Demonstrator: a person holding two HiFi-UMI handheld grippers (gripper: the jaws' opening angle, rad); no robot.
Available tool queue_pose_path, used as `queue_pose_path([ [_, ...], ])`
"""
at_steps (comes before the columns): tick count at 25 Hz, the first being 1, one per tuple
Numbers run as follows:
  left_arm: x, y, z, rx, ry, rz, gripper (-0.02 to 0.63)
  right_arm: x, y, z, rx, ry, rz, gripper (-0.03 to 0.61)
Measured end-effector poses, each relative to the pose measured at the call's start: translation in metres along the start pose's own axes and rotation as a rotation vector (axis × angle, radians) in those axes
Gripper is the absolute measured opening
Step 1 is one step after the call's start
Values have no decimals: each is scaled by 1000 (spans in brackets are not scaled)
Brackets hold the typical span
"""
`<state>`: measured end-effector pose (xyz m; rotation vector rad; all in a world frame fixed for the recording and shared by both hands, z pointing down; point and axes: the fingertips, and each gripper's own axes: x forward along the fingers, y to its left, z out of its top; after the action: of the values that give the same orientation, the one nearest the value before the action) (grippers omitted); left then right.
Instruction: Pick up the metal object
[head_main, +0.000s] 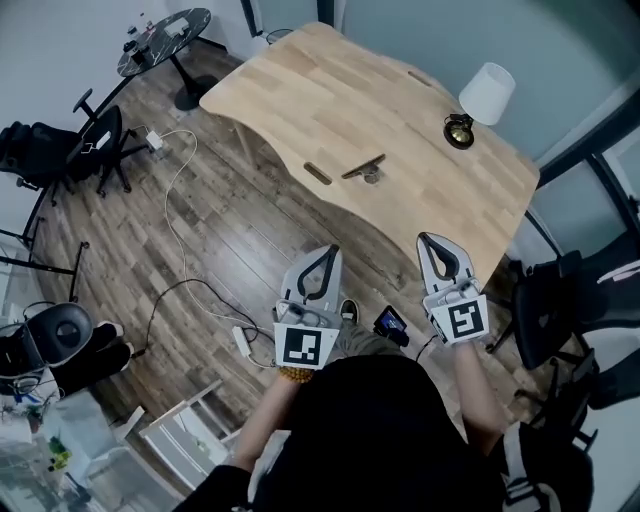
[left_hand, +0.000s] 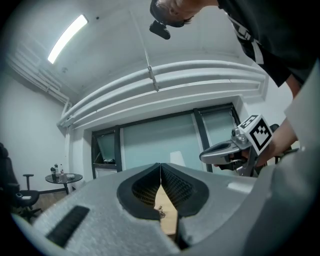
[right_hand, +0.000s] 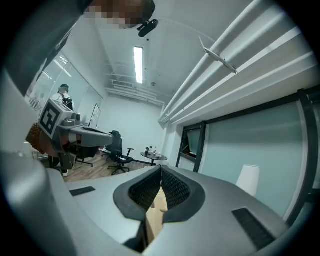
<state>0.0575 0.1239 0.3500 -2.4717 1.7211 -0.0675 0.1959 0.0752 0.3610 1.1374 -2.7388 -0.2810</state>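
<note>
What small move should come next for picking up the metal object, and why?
Probably carry the left gripper forward toward the metal object: it lies untouched near the table's front edge, and that gripper hovers short of it, jaws together and empty.

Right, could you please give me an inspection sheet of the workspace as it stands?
Surface: pale wooden table with a curved front edge.
Job's things: metal object lies near the table's front edge, untouched.
Clutter: lamp with a white shade at the table's right end.
Grippers: left gripper and right gripper both shut, empty, well apart from the metal object.
Cables: white cable loops across the floor; power strip near the person's feet.
Surroundings: office chair and round side table at the left.
</note>
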Motion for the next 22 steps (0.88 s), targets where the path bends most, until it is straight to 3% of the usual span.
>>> queue_pose_path([
  [8, 74, 25, -16, -37, 16, -18, 18, 60, -51, -16, 2, 16, -3, 5],
  [12, 90, 36, -16, 4, 26, -29, 18, 82, -64, -29, 23, 40, -4, 5],
  [19, 120, 71, -38, -45, 84, -35, 18, 119, -83, -54, 57, 97, -41, 6],
  [22, 136, 87, -35, -13, 69, -68, 18, 138, -93, -56, 57, 110, -67, 6],
])
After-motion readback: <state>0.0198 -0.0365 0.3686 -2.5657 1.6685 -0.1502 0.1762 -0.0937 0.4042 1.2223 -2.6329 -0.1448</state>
